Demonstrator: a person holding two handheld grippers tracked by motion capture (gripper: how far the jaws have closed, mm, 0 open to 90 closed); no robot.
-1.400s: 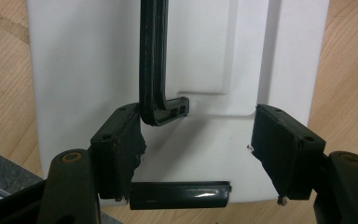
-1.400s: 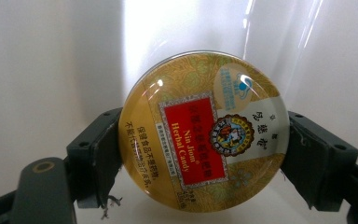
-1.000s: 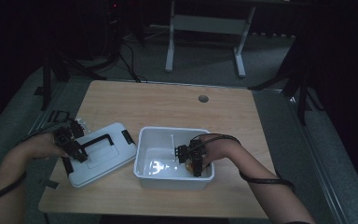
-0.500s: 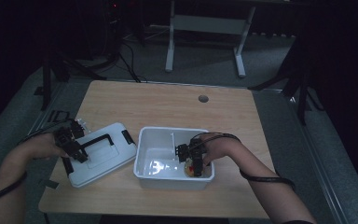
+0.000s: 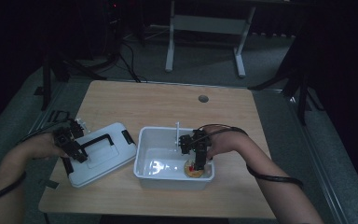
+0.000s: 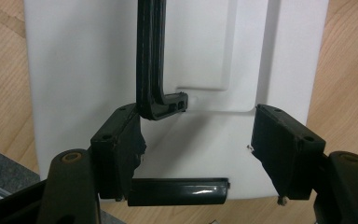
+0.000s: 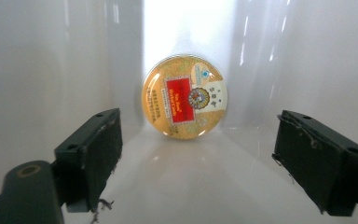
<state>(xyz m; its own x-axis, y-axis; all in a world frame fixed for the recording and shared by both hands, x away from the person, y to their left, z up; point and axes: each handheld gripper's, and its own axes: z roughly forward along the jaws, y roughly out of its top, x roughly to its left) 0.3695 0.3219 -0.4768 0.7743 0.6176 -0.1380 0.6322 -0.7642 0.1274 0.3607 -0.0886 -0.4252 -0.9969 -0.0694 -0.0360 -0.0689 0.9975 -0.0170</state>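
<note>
Between the wide-apart jaws of the right tool (image 7: pixel 193 154) lies bare white floor; nothing is gripped, and the round tin (image 7: pixel 185 96) sits past the jaw tips, at the near right corner of the white bin (image 5: pixel 142 154), close against its walls. Seen from the high view, this tool (image 5: pixel 196 161) hangs inside the bin with its tips pointing down at the tin (image 5: pixel 195 170), walls close on the near and right sides and open floor to the left.

On the left, the other tool (image 6: pixel 196 149) is released too: its jaws stand apart over the near end of the white lid (image 6: pixel 74 70), with the bent end of the black handle (image 6: pixel 150 60) touching the left jaw's top and a black latch (image 6: pixel 177 191) between the jaw bases. The lid (image 5: pixel 107 156) rests on the wooden surface (image 5: pixel 168 107) just left of the bin, its near corner at the surface's edge.

Lighting is dim, so the surroundings fade to black. Red and gold print covers the tin's label; the small writing cannot be read.
</note>
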